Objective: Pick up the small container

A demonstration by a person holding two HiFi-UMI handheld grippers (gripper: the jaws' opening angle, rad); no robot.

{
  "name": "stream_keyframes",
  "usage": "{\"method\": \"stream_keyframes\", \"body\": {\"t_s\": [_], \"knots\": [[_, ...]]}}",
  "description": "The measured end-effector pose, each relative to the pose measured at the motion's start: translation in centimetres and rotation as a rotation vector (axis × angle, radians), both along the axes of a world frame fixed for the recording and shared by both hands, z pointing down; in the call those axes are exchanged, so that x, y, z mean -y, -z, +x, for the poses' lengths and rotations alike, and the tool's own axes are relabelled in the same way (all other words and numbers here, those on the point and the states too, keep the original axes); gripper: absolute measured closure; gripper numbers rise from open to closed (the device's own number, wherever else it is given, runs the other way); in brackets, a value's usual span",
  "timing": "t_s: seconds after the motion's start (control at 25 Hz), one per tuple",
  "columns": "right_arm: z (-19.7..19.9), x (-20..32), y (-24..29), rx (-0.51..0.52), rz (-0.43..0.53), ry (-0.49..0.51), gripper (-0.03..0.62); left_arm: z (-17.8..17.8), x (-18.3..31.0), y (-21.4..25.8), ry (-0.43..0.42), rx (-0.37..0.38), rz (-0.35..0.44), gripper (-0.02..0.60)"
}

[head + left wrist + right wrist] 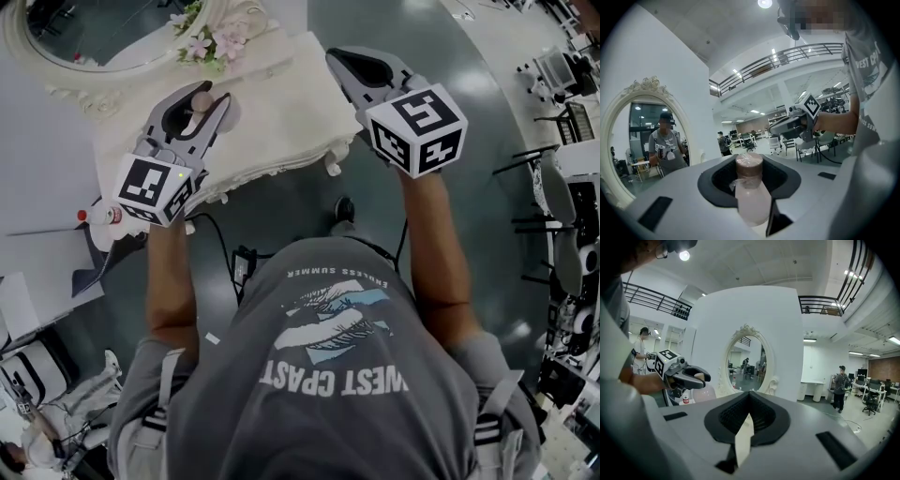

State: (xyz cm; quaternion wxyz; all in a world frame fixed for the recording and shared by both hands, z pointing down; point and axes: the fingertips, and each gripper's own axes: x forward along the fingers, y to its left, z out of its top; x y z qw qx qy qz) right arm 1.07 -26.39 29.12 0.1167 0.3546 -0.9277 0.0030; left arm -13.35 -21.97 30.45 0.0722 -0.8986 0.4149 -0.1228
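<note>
Upper left of the head view: the left gripper [199, 111] hangs over the lace-draped counter [281, 103] with the small container [751, 197] between its jaws. They stand about half closed, pressing the pale pink body just under the brown cap. The left gripper view shows the cap poking forward past the jaw tips, with clear film bunched around the neck. From the right gripper view the container looks clear of the counter, so the pick appears essentially made.

Over at the upper right, the right gripper [349, 64] has its jaws pressed together on nothing, and it sits well apart from the action.

What counts now is a steady hold. That film could make the surface slippery, so even pressure seems wiser than a harder squeeze on what may be a thin wall. A straight, slow rise would suit, with the cap end kept from dipping. The flowers [211, 42] and the ornate mirror [19, 56] lie just beyond the jaw tips, so any swing is better made towards the person.
</note>
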Motion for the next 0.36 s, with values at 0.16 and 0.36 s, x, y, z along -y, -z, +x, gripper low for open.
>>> {"method": "stream_keyframes", "body": {"t_s": [0.16,0.36], "knots": [[0.1,-0.3,0.2,-0.004,0.001,-0.002,0.569,-0.1,-0.2,-0.1,0.006,-0.003,-0.005,0.440],[0.7,-1.1,0.5,-0.005,-0.002,0.000,0.569,0.4,-0.8,0.2,0.011,-0.003,-0.008,0.440]]}}
